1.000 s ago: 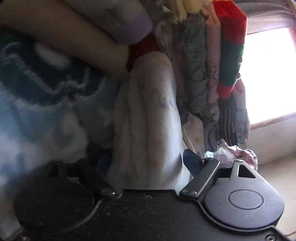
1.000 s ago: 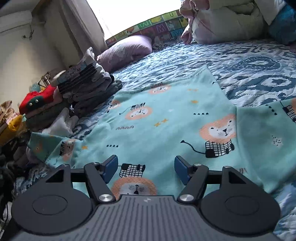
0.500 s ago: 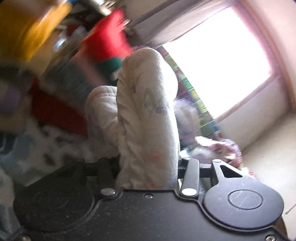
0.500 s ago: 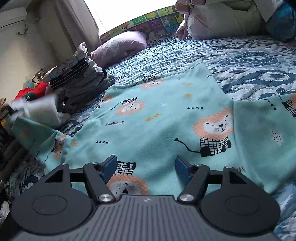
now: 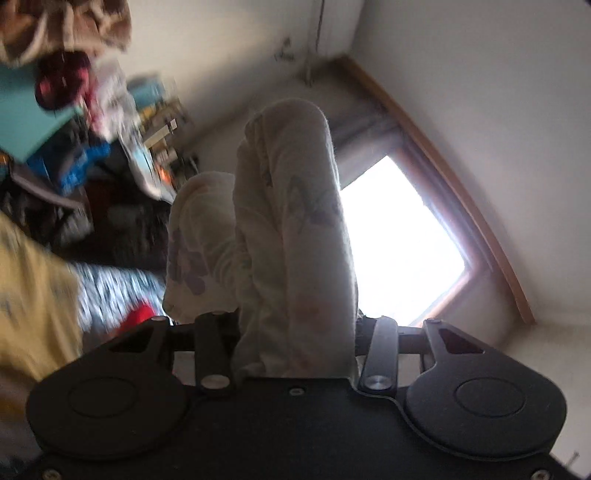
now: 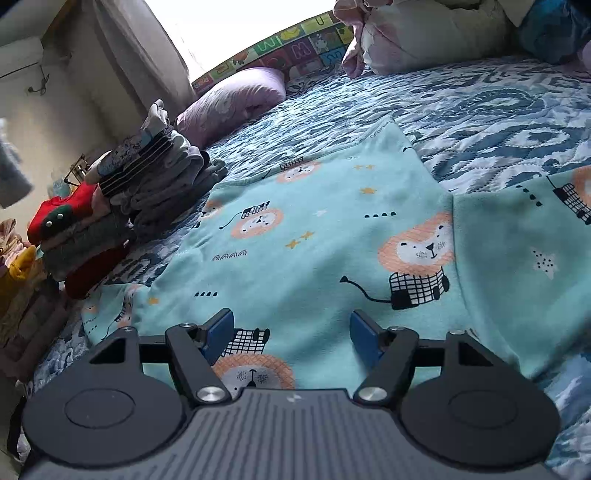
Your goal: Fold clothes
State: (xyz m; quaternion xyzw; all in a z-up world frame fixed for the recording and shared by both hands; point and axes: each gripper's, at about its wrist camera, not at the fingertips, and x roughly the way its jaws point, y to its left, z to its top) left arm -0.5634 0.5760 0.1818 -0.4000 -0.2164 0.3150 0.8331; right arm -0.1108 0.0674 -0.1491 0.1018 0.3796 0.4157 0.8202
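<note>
My left gripper [image 5: 295,328] is shut on a folded white garment [image 5: 291,229] with faint purple and orange prints. The bundle stands up between the jaws and hides the pads, held high against a wall and a bright window [image 5: 399,243]. In the right wrist view a teal lion-print garment [image 6: 332,229] lies spread flat on the bed. My right gripper [image 6: 291,328] hovers low over its near edge, open, with nothing between its blue pads [image 6: 221,326].
Two stacks of folded clothes stand at the bed's left edge: a grey striped one [image 6: 155,173] and one topped with red [image 6: 70,221]. A lilac pillow [image 6: 236,99] and piled bedding [image 6: 424,33] lie at the far end of the blue patterned quilt [image 6: 498,110].
The left gripper closed on the white garment beside the stacks and lifted it high, the view swinging up to wall and window. The right gripper barely moved.
</note>
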